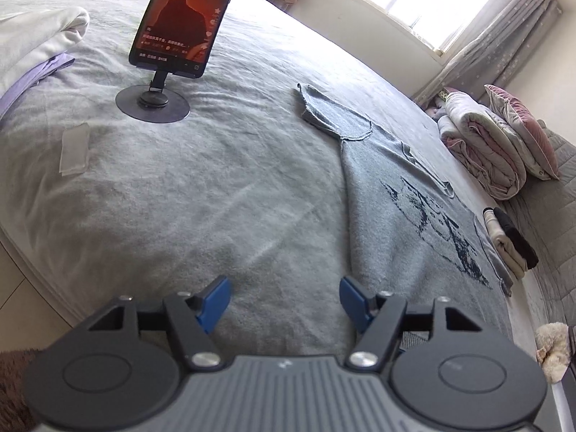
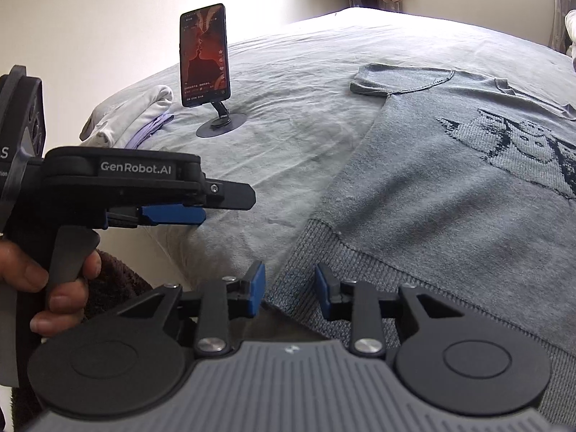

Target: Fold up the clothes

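Both grippers are empty as we line up at the near edge of the grey-green quilted bedspread: our left gripper stands wide over bare cover, and our right gripper is narrower, its blue pads straddling the ribbed hem corner of the grey knitted sweater with a dark animal motif without pressing on it. We judge the step in hand to be taking that hem corner, so we should get one pad under the rib, pinch only the sweater and not the cover beneath, and have the left gripper take a matching hold before lifting. The sweater lies flat on the bed, front up, to the right of the black phone on its round stand. Its long axis runs from the hem nearest us to the neckline farthest away, with one short sleeve pointing left toward the phone.
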A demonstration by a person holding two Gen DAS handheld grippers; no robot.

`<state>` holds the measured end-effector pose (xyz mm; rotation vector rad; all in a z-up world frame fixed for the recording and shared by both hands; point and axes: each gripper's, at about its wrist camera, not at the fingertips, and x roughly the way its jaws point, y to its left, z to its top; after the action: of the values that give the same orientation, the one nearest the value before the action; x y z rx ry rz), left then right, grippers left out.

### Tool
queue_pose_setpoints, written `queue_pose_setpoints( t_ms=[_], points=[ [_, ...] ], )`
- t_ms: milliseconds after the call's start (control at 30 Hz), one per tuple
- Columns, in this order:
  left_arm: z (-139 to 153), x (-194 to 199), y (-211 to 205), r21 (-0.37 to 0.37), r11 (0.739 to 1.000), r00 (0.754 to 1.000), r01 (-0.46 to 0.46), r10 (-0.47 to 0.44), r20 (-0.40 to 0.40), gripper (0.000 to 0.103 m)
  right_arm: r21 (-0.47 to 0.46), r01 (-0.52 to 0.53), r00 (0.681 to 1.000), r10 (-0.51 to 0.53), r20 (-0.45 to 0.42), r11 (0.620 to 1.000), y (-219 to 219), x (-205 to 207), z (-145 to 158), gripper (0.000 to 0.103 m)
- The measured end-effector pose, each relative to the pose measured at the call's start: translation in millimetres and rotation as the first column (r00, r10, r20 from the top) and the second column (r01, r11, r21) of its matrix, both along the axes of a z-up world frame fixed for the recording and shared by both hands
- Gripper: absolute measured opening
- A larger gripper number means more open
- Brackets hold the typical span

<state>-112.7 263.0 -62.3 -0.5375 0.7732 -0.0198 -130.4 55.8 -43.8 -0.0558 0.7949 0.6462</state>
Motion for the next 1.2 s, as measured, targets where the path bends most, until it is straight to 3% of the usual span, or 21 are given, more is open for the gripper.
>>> queue_pose_setpoints(
  t_ms=[100, 200, 233, 267, 333, 433, 500, 667, 933, 1100, 1200],
  points=[
    [0.2, 3.6, -0.9, 0.003, 1.0, 1.0, 0.006, -0.006, 0.003, 0.067, -0.033, 0.017, 1.0, -0.016, 0.024, 0.999, 0.7, 2.7, -4.5, 0.009],
    [0.8, 8.3, -1.6, 0.0, 1.0, 1.0, 0.018, -0.018, 0.008, 0.06, 0.039, 0.101, 0.995, -0.101, 0.002, 0.994, -22.3, 9.8, -0.4, 0.008],
    [0.1, 12.0, -1.4, -0.018, 0.999, 1.0, 0.028, -0.028, 0.01, 0.053, 0.085, 0.143, 0.99, -0.14, -0.032, 0.986, -34.9, 13.8, -0.3, 0.008],
    [-0.6, 15.7, -1.1, -0.037, 0.999, 0.999, 0.038, -0.038, 0.012, 0.04, 0.14, 0.189, 0.981, -0.179, -0.081, 0.972, -50.0, 18.1, -1.8, 0.008],
    [-2.3, 23.9, -1.6, -0.076, 0.995, 0.998, 0.061, -0.06, 0.015, 0.026, 0.236, 0.286, 0.951, -0.246, -0.186, 0.929, -80.3, 26.9, -6.2, 0.008],
    [-8.7, 44.4, -14.5, -0.141, 0.983, 0.993, 0.114, -0.114, 0.006, 0.015, 0.295, 0.394, 0.906, -0.313, -0.285, 0.871, -112.2, 32.8, -16.1, 0.009],
    [-11.5, 57.3, -31.2, -0.157, 0.974, 0.986, 0.165, -0.166, 0.008, 0.011, 0.31, 0.408, 0.9, -0.321, -0.294, 0.859, -118.5, 30.5, -17.1, 0.011],
    [-20.8, 81.2, -68.2, -0.213, 0.94, 0.963, 0.268, -0.268, 0.025, 0.0, 0.277, 0.381, 0.919, -0.328, -0.218, 0.882, -110.5, 23.0, -8.3, 0.018],
    [-20.3, 106.4, -84.7, -0.21, 0.927, 0.95, 0.311, -0.306, 0.056, 0.0, 0.238, 0.274, 0.96, -0.281, -0.006, 0.932, -102.3, 10.3, 14.9, 0.021],
    [-28.1, 139.5, -95.3, -0.225, 0.904, 0.932, 0.363, -0.354, 0.08, 0.0, 0.201, 0.177, 0.982, -0.187, 0.032, 0.963, -81.1, 18.7, 10.4, 0.021],
    [-35.0, 161.0, -99.2, -0.226, 0.899, 0.927, 0.375, -0.361, 0.105, 0.0, 0.158, 0.183, 0.98, -0.192, 0.044, 0.97, -71.4, 31.5, -0.4, 0.021]
  ],
)
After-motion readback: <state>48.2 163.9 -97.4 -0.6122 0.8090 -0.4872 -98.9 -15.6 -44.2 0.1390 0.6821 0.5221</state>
